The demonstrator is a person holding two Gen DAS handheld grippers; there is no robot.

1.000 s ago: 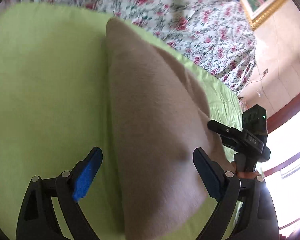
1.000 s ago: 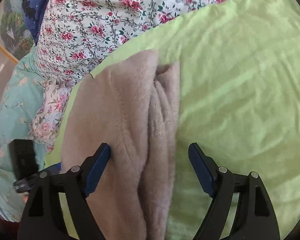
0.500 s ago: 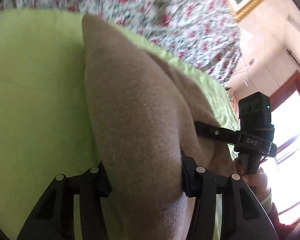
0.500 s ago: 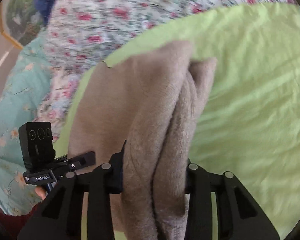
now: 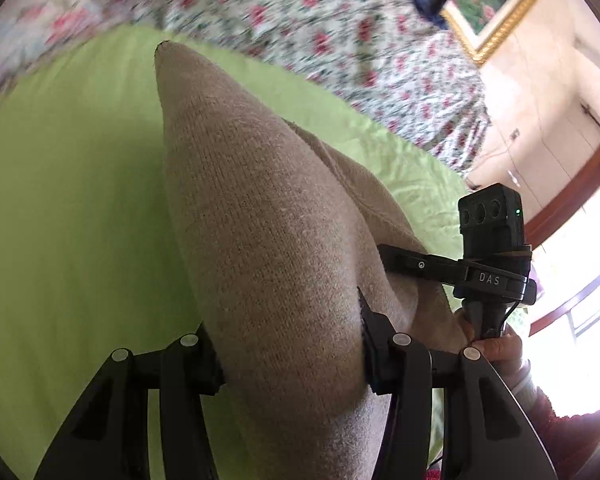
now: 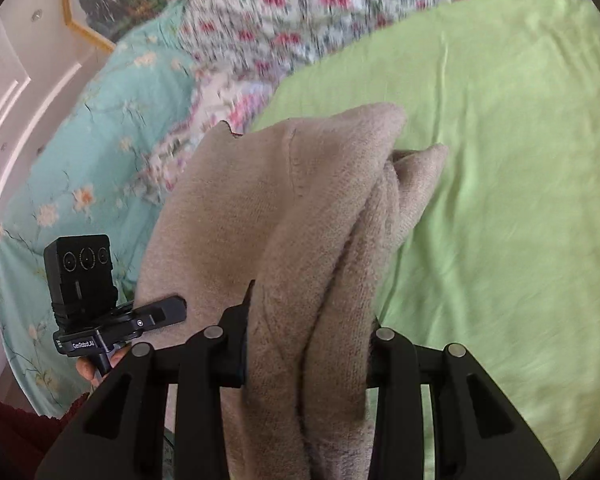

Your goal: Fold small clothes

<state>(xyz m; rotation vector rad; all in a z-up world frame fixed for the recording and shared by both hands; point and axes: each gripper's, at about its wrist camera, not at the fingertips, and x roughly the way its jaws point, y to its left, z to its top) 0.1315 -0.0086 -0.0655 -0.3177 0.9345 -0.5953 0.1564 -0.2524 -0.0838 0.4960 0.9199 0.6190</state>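
Two grippers clamped on same beige knit garment point(image 5: 268, 216), over green sheet point(image 5: 68, 200).

Left wrist view: left gripper point(image 5: 292, 356) closed tight on thick fold of garment, cloth bulging between fingers. Garment raised off green sheet near gripper, tapering to far corner resting on sheet. Right gripper point(image 5: 404, 262) biting garment's right edge. Floral bedding point(image 5: 340, 20) beyond green sheet, blurred.

Right wrist view: right gripper point(image 6: 308, 344) pinched shut on bunched layers of garment point(image 6: 300, 200). Left gripper point(image 6: 156, 314) at garment's left edge. Green sheet point(image 6: 500, 160) right of garment.
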